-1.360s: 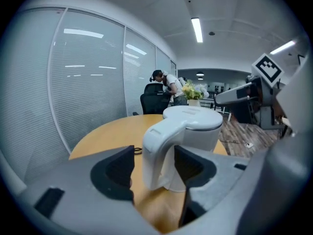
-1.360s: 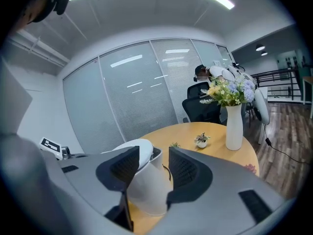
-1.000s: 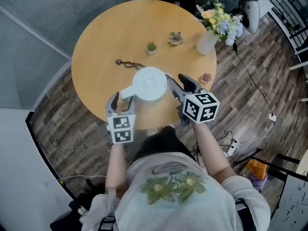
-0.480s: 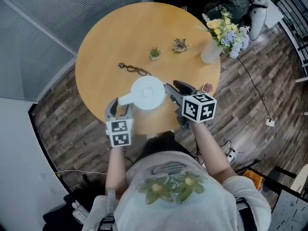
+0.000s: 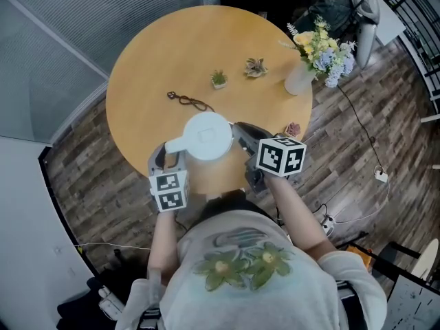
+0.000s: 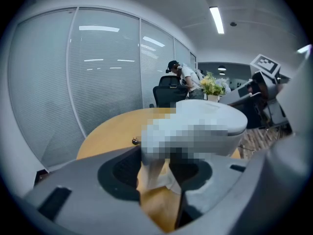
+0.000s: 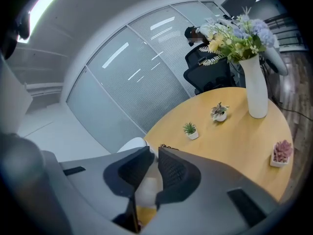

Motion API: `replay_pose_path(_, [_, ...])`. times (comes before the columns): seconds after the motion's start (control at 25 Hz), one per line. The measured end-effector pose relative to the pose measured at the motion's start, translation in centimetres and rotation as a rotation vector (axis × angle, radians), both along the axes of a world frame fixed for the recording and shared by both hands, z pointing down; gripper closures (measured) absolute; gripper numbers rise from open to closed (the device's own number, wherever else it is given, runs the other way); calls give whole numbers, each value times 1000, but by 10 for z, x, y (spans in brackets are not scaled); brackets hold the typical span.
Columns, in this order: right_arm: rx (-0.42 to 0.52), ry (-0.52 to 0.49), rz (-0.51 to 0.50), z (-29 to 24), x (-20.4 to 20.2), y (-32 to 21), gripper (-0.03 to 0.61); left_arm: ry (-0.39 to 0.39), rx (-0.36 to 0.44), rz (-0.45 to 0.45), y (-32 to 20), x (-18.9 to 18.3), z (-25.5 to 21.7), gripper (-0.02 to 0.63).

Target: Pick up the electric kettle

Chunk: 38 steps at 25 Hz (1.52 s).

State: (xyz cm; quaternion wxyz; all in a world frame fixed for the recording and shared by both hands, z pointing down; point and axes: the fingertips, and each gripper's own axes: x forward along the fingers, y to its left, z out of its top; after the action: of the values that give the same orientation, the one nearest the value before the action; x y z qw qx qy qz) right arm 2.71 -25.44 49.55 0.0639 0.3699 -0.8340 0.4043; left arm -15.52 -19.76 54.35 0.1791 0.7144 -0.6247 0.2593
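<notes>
A white electric kettle stands near the front edge of the round wooden table. Its handle sticks out to the lower left. My left gripper straddles that handle. In the left gripper view its jaws have just been closing, and a sliver of table still shows between the left pad and the handle. The kettle's lid rises behind them. My right gripper is at the kettle's right side. Its jaws have just been closing and now pinch a white part of the kettle.
A white vase of flowers stands at the table's far right. Two tiny potted plants, a pink one and a dark chain lie beyond the kettle. A person stands by an office chair past the table.
The right gripper's fingers, spread wide a second ago, have drawn together on the kettle's right side. The left gripper stays at the handle. The kettle has not left the table.
</notes>
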Motion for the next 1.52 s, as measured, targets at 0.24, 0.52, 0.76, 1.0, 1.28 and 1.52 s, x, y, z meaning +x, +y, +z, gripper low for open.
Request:
replay_pose_path(0.24, [21,-34,32,-1,0,-2,514,11,10,-19,-2,-1,1,434])
replay_pose_path(0.52, [64,-105,107,-5,3,0,520,15,-8,-44,1,-3,3,436])
replay_pose_path(0.76, [60,-108,110,-9,2,-1,523,22,-8,-53,4,-2,-2,436])
replay_pose_path(1.0, [78,-124,104,-20,3,-3,523,6,26,-41,-1,-3,-18,437])
replay_pose_path(1.28, [108,-153,105,-39,6,-4,523,-6,62,-21,-7,-2,-39,437])
replay_pose_path(1.52, [153,-166,104,-60,5,-3,522,-11,105,-17,-8,-5,-59,437])
